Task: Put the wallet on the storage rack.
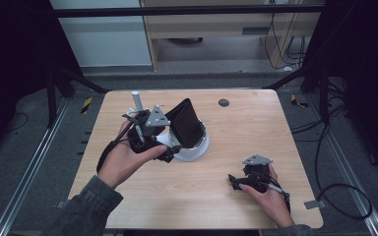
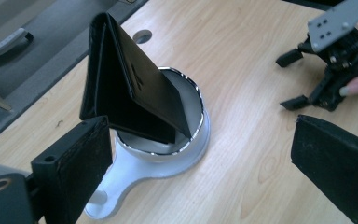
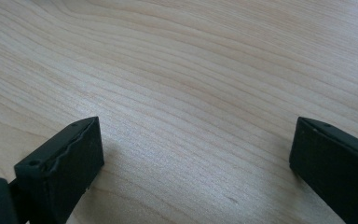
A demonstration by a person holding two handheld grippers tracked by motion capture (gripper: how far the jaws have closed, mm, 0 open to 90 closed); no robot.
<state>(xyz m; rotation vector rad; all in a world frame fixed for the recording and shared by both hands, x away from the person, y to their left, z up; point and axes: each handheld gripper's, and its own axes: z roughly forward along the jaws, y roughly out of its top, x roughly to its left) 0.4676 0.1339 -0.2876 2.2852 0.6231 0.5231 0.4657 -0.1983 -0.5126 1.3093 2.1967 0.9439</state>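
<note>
A black folded wallet (image 1: 184, 123) (image 2: 135, 88) stands tilted with its lower edge inside a round white holder (image 1: 197, 150) (image 2: 186, 154) with a chrome rim, near the table's middle. My left gripper (image 1: 171, 150) (image 2: 198, 135) is just to the left of the holder, open. Its jaws stand wide on either side of the holder's base, and nothing is pressed between them. The holder's flat white tab reaches back toward the left jaw. My right gripper (image 1: 232, 182) (image 3: 196, 135) rests near the front right of the table, open over bare wood. It is also seen far off in the left gripper view (image 2: 289, 80).
The light wooden table (image 1: 256, 132) has a small round grommet (image 1: 223, 103) at its back edge. Dark frame posts flank it, and cables (image 1: 344, 196) lie on the floor to the right. A cabinet stands beyond the far edge.
</note>
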